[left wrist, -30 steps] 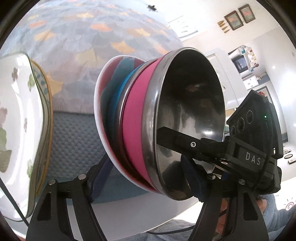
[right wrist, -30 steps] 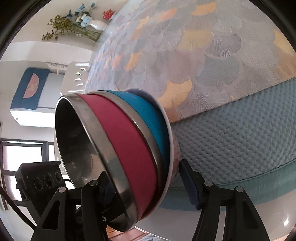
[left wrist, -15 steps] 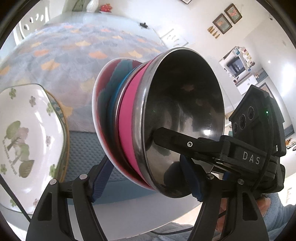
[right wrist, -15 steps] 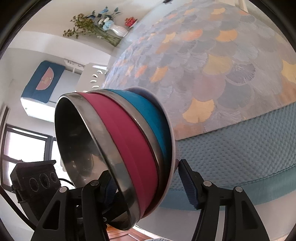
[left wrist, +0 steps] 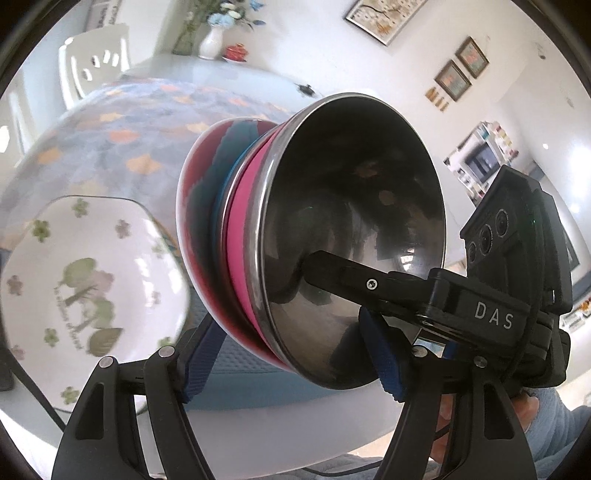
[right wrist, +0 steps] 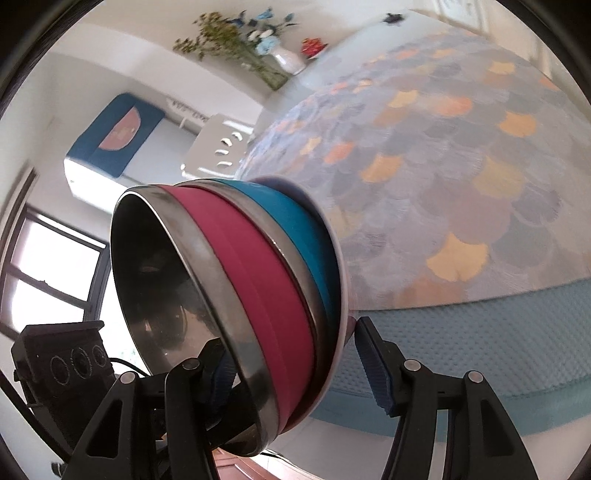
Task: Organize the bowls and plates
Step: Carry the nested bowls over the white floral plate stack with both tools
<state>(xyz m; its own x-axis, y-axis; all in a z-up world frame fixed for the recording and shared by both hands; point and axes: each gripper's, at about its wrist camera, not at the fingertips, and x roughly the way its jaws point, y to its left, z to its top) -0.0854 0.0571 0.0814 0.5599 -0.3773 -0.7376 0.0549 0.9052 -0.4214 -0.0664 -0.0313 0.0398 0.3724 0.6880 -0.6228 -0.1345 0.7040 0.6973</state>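
A stack of nested bowls (left wrist: pixel 332 236) hangs tipped on its side above the table: a steel bowl with a pink band innermost, one with a blue band (right wrist: pixel 295 221) behind it, and a white bowl outermost. My left gripper (left wrist: pixel 291 362) is shut on the stack's lower edge, one pad on the white bowl's outside, the other inside the steel bowl. My right gripper (right wrist: pixel 295 365) clamps the opposite edge the same way; its finger (left wrist: pixel 343 273) reaches into the steel bowl. A white flower-print plate (left wrist: pixel 85 280) lies on the table at the left.
The table carries a scale-patterned cloth (right wrist: pixel 461 184) over a quilted blue mat (right wrist: pixel 498 332). A white chair (left wrist: pixel 92 59) and a vase of flowers (left wrist: pixel 214 33) stand at the far side. A sleeve (left wrist: pixel 554 424) shows at the lower right.
Both grippers have risen with the bowl stack, and both views have tilted up. The flower plate has come fully into the left view, and the far wall and vase now show.
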